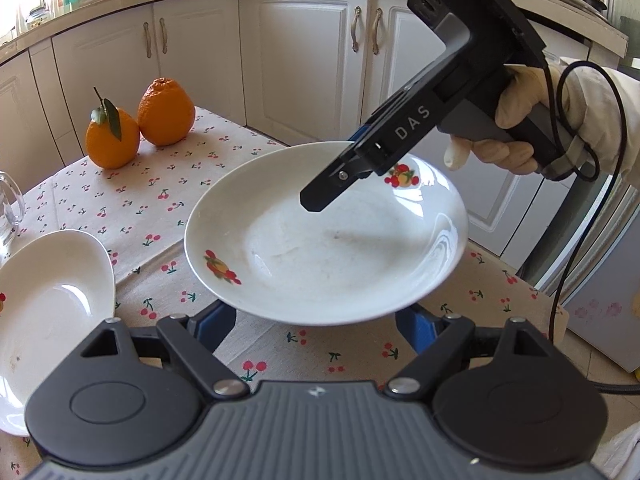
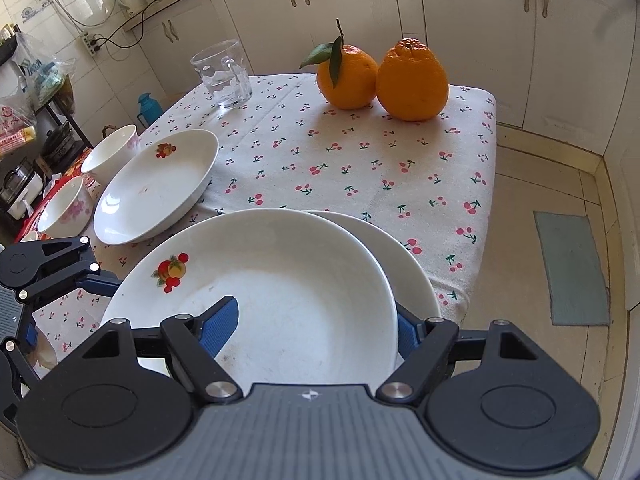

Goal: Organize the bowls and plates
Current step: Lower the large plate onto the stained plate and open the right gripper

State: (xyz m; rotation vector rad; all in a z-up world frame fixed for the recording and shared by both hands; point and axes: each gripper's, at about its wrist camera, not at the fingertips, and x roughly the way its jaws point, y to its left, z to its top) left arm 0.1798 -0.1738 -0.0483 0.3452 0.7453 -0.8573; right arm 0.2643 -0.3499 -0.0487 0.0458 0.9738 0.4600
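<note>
A white plate with fruit prints (image 1: 320, 248) (image 2: 280, 280) lies tilted over a second white plate (image 2: 404, 264), whose edge shows only in the right wrist view. My right gripper (image 2: 314, 312) (image 1: 332, 172) straddles the top plate's rim, with one pad inside the dish and the other outside the rim. Its jaws stand apart and do not clamp. My left gripper (image 1: 316, 316) is open at the opposite rim, its fingertips hidden under the plate. A third fruit-print plate (image 1: 48, 312) (image 2: 156, 184) rests further left. Beyond it stand two flowered bowls (image 2: 110, 152) (image 2: 66, 208).
Two oranges (image 1: 140, 124) (image 2: 384, 76) sit at the far end of the cherry-print tablecloth (image 2: 360, 160). A glass mug (image 2: 222, 74) stands near the far left corner. The table's right edge (image 2: 486, 184) drops to a tiled floor. White cabinets ring the room.
</note>
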